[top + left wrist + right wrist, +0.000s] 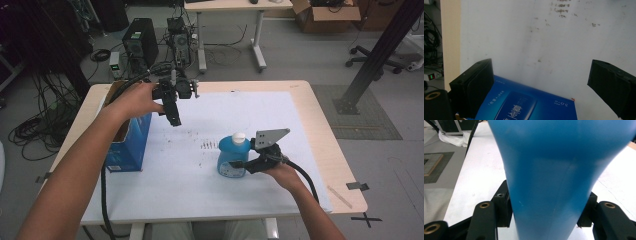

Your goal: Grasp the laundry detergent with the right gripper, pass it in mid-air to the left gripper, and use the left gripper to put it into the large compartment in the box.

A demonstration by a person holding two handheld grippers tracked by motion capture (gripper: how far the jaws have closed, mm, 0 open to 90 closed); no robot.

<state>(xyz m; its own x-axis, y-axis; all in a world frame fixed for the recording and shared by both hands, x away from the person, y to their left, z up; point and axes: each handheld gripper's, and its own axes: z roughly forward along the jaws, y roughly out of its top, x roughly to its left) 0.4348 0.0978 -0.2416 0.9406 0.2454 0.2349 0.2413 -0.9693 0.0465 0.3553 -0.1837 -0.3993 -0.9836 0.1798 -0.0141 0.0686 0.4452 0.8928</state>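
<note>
A blue bottle [231,159] with a white cap [239,137] stands upright right of the table's middle. My right gripper [240,164] comes at it from the right and is shut on its lower body. In the right gripper view the blue bottle [549,170] is pressed between both jaws of the right gripper [546,212]. A blue carton [131,142] with an open top stands at the left side of the table. Held in the air just right of the carton's top, my left gripper [175,120] points down. In its own view the left gripper [541,75] is open and empty, over the blue carton [524,105].
A white mat [200,190] covers most of the wooden table and carries dark specks [207,145] near the middle. Beyond the far edge, a computer tower [140,42], cables and a desk [230,30] stand on the floor. A black pole [380,55] rises at the right.
</note>
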